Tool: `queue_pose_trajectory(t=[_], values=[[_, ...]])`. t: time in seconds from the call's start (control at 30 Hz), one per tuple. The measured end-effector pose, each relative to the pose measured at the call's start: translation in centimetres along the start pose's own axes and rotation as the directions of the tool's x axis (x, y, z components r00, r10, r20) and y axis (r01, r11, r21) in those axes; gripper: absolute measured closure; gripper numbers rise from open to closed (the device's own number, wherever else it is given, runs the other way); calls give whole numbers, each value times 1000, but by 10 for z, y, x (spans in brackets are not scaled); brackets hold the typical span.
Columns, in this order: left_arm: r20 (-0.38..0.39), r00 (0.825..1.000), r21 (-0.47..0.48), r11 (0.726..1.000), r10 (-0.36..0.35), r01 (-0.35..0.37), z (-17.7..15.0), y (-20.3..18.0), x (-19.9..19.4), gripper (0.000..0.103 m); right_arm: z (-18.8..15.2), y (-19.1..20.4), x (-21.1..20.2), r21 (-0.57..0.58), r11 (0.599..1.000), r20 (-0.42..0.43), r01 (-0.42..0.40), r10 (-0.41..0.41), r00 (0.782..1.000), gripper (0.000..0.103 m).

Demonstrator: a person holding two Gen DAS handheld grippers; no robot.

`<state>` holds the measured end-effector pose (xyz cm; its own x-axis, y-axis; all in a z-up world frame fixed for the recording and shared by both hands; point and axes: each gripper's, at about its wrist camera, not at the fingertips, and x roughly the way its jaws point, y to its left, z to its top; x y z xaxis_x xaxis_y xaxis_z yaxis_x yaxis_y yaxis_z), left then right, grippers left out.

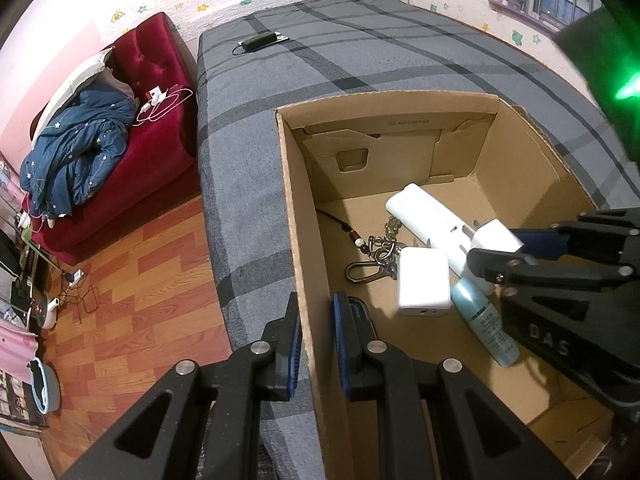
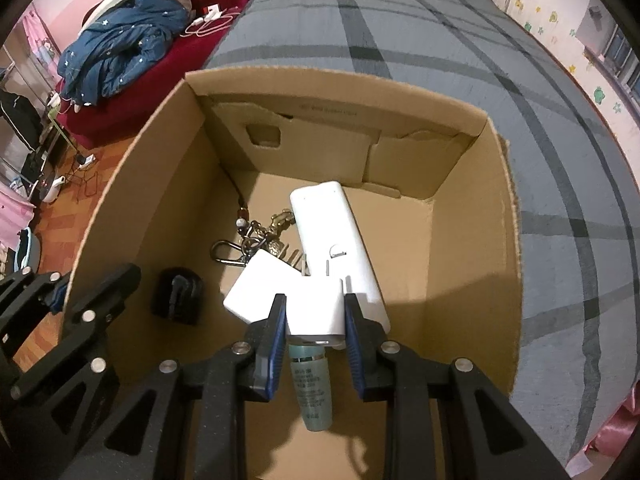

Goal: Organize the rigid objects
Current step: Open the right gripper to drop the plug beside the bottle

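Observation:
An open cardboard box [image 2: 460,208] stands on the bed. My left gripper [image 1: 318,340] is shut on the box's left wall [image 1: 296,208], one finger inside and one outside. My right gripper [image 2: 316,320] hangs inside the box, shut on a small white plug adapter [image 2: 316,304] with its prongs pointing away. Under it lie a long white device [image 2: 332,232], a white square charger [image 2: 256,292], a teal tube [image 2: 314,388], a key ring with a carabiner [image 2: 240,248] and a black object [image 2: 178,296]. The left wrist view shows the right gripper [image 1: 500,248] holding the adapter [image 1: 494,236].
The box rests on a grey plaid bed cover [image 1: 360,48]. A black power brick [image 1: 260,42] lies at the bed's far end. A red sofa [image 1: 160,140] with a blue quilt [image 1: 76,160] stands left of the bed, beside a wooden floor [image 1: 132,300].

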<state>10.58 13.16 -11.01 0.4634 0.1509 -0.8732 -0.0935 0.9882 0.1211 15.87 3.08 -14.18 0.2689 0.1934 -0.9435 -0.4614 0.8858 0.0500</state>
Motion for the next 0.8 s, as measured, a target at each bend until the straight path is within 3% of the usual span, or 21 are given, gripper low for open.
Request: queue_pose_trajectory(t=[0.23,0.43,0.63,0.8], values=[[1,1000,2,1000,3,-3,0,0,0,87,0,-1,11,14,1000,-32,-14,14,999,74],[0,1000,3,1000,5,-5,1,-1,-1,87,3,-1,6,15,1000,-11,-5,5,1000,74],[0,1000,1,1000,6,-6,1,-2,0,87,3,-3,-2,26,1000,16,-16,15,1000,56],[1,1000,-3,1000,5,-5,1,-2,0,87,2,-6,-13,24,1000,42,-6,5,999,54]])
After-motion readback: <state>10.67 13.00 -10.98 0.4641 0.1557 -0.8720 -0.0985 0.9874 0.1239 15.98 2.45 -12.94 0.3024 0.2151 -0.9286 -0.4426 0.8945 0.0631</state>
